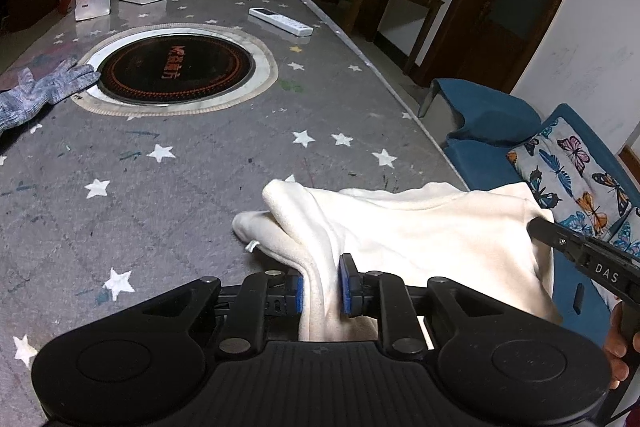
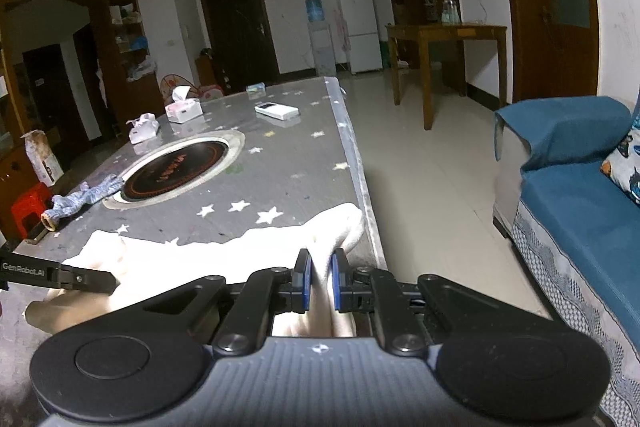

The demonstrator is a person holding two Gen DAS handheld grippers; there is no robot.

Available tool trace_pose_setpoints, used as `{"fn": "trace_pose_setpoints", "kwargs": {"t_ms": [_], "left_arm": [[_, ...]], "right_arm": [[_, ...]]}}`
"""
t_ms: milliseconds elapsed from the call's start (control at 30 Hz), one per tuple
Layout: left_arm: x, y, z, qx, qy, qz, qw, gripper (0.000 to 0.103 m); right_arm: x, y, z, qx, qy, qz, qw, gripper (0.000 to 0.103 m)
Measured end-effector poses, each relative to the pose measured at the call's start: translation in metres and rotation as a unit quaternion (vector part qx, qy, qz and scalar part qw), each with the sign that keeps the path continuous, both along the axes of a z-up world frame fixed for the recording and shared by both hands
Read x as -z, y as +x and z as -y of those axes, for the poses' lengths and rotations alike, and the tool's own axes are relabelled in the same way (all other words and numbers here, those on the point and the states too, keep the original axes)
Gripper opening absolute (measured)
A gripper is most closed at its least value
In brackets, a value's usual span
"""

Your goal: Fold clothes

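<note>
Garment (image 1: pixel 420 227) gripped at both ends.
Left gripper (image 1: pixel 320 287) and right gripper (image 2: pixel 318 279) jaws pinch cloth over table (image 1: pixel 200 167); a fold is under way.

I stand at a long grey table (image 2: pixel 280 183) with white stars and a round black hob (image 1: pixel 176 69) set in it. At my two o'clock is a blue sofa (image 2: pixel 580 211) on a pale tiled floor (image 2: pixel 432 163). At twelve o'clock I see white walls, a white fridge (image 2: pixel 360 27), a wooden side table (image 2: pixel 444 35) and dark wooden doors.
</note>
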State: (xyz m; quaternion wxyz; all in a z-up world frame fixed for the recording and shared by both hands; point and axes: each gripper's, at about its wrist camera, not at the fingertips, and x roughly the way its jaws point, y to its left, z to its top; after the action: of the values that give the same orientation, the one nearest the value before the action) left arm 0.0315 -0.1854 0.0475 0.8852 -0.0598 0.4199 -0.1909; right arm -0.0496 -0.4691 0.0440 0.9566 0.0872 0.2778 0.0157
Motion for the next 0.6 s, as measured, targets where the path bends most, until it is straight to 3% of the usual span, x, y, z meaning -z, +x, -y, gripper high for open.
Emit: {"fn": "trace_pose_setpoints", "kwargs": {"t_ms": [600], "left_arm": [[0.004,-0.001,-0.004,-0.018,0.030,-0.002,0.9994,0.039]], "right_arm": [[0.008,-0.013,-0.010,-0.023,-0.001,-0.013,1.000,0.010]]}}
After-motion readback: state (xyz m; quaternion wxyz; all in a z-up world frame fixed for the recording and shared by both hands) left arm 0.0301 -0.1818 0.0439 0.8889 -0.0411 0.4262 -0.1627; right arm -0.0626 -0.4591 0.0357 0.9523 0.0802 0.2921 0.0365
